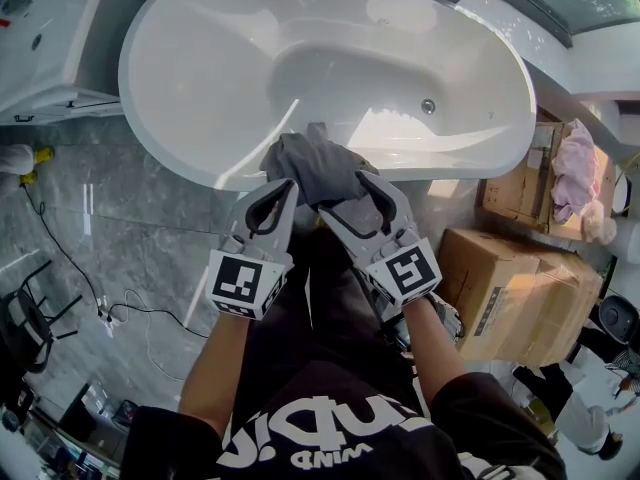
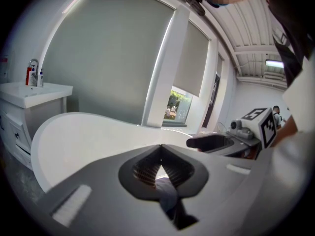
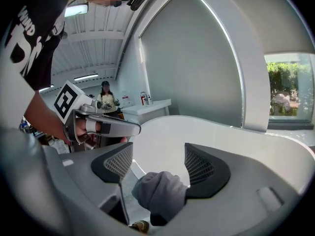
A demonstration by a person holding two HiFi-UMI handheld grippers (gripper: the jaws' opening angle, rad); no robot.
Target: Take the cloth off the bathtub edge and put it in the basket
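Grey, bunched on the near rim of the white bathtub (image 1: pixel 210 78), at 6 o'clock of its oval: cloth (image 1: pixel 315 168). Resting on the rim or lifted just off it, cannot tell from the head view.

Clamped on the cloth's 9 o'clock edge: left gripper (image 1: pixel 280 186). Jaws pressed together, tips meeting, with a small fold of cloth (image 2: pixel 166 193) pinched low between the pads in the left gripper view. Remainder of the fabric cut off there by the gripper's own body.

At 3 o'clock of the cloth: right gripper (image 1: pixel 352 198), jaws apart. Between them in the right gripper view, a rounded lump of cloth (image 3: pixel 160 193), touching the 3 o'clock pad, clear of the 9 o'clock one. Lower part of the lump hidden behind the gripper body. Just below it at 6 o'clock, a small yellowish thing (image 3: pixel 140 226), too little showing to name.

Around, in the head view: grey marble floor (image 1: pixel 120 228) with a thin cable (image 1: pixel 60 258) at 9 o'clock; cardboard boxes (image 1: pixel 520 283) at 3 o'clock, pink fabric (image 1: pixel 575 173) on the farther one, partly cut off by the frame edge.

At 9 o'clock of the left gripper view: white vanity (image 2: pixel 34 90), bottles on it too small to read.
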